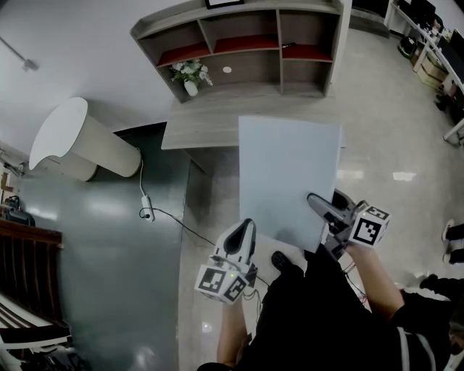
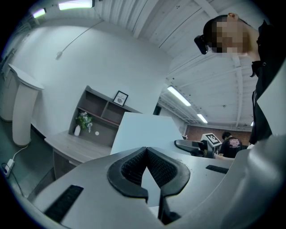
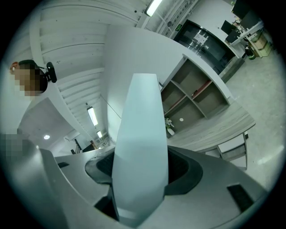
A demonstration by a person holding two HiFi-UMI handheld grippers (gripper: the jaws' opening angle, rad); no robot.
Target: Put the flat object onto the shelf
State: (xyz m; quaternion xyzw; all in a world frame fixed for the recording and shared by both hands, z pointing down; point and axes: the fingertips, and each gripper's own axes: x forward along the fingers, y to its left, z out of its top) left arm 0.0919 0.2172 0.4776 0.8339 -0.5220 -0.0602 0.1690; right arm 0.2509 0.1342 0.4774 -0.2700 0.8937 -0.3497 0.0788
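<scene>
r gripper [image 1: 315, 201] clamps smooth, flat, rectangular pale-blue board [image 1: 290, 170].

A pale grey wood-grain desk [image 1: 210, 127] carries an open grey shelf unit [image 1: 254, 69] (red boards line its upper compartments). A small white vase of flowers [image 1: 191, 87] stands at the unit's lower left, and a dark picture frame [image 1: 223, 3] sits on top.

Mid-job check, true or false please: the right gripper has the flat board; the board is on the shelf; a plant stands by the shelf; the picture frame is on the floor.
1. The right gripper holds the flat board: true.
2. The board is on the shelf: false; it is held in the air, apart from the shelf.
3. A plant stands by the shelf: true.
4. The picture frame is on the floor: false; it stands on top of the shelf.
</scene>
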